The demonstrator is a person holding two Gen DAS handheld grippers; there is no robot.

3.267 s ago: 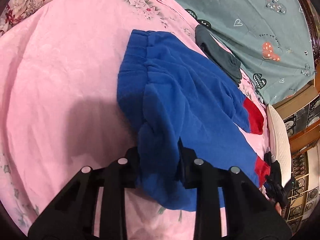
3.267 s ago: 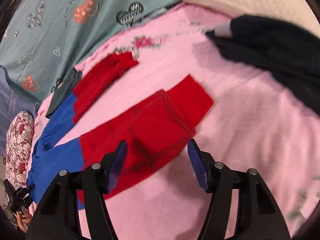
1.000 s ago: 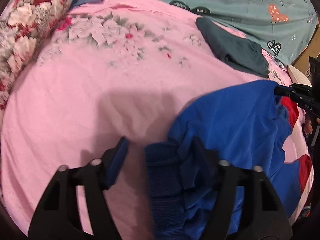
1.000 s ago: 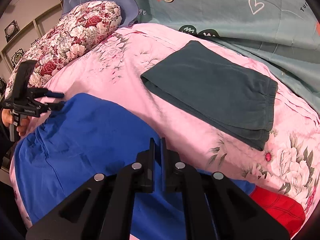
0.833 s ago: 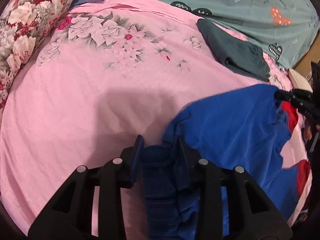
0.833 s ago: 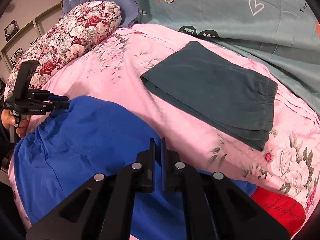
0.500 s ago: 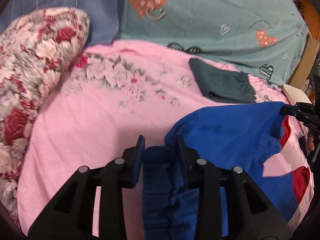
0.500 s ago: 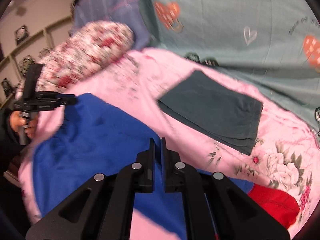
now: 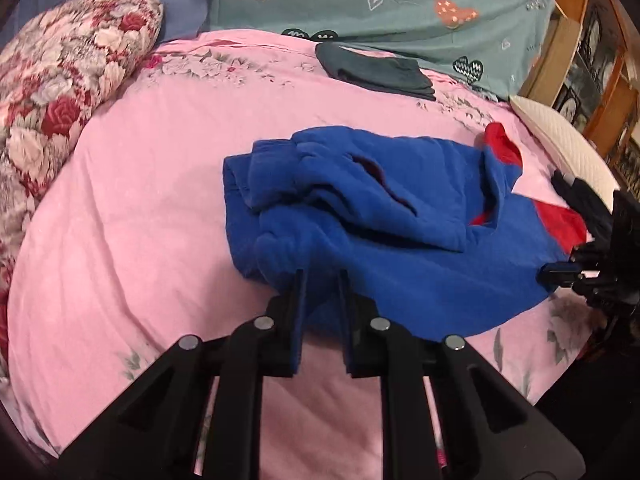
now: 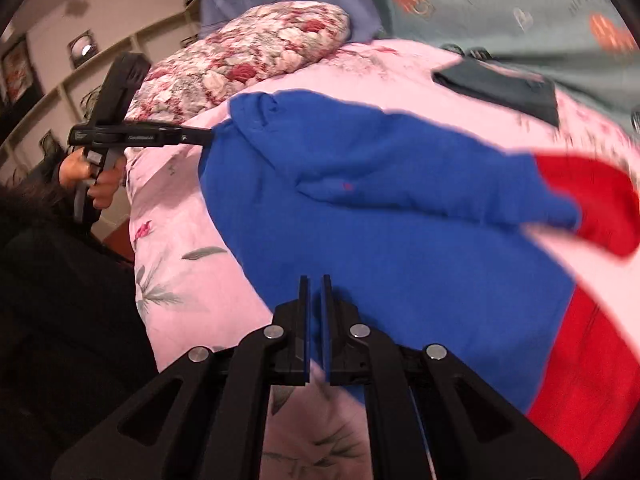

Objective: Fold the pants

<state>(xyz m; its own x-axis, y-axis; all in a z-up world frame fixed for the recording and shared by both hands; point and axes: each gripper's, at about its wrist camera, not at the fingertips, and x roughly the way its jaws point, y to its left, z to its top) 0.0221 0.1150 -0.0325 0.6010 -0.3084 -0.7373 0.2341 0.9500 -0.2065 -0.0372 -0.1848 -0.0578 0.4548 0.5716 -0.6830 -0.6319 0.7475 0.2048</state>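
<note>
Blue pants (image 9: 400, 240) with red cuffs (image 9: 560, 224) lie bunched and crumpled on the pink bedsheet (image 9: 140, 200). My left gripper (image 9: 320, 276) has a fold of the blue waist end between its fingers, and its jaws are closing on it. At the right edge, the right gripper (image 9: 548, 270) pinches the blue edge. In the right wrist view my right gripper (image 10: 316, 280) is shut on the blue cloth (image 10: 380, 220). The left gripper (image 10: 208, 136) grips the far waist corner, and the red cuffs (image 10: 592, 208) trail to the right.
A folded dark grey garment (image 9: 376, 70) lies at the far side of the bed by a teal heart-print quilt (image 9: 400, 8). A floral pillow (image 9: 60, 80) fills the left. A white pillow (image 9: 568, 152), a black garment (image 9: 584, 200) and wooden furniture (image 9: 560, 48) stand right.
The left jaws narrowed from wide open onto the blue waistband. Both grippers pulled back across the bed, dragging the pants with them, so more of the bed and pillows shows.
</note>
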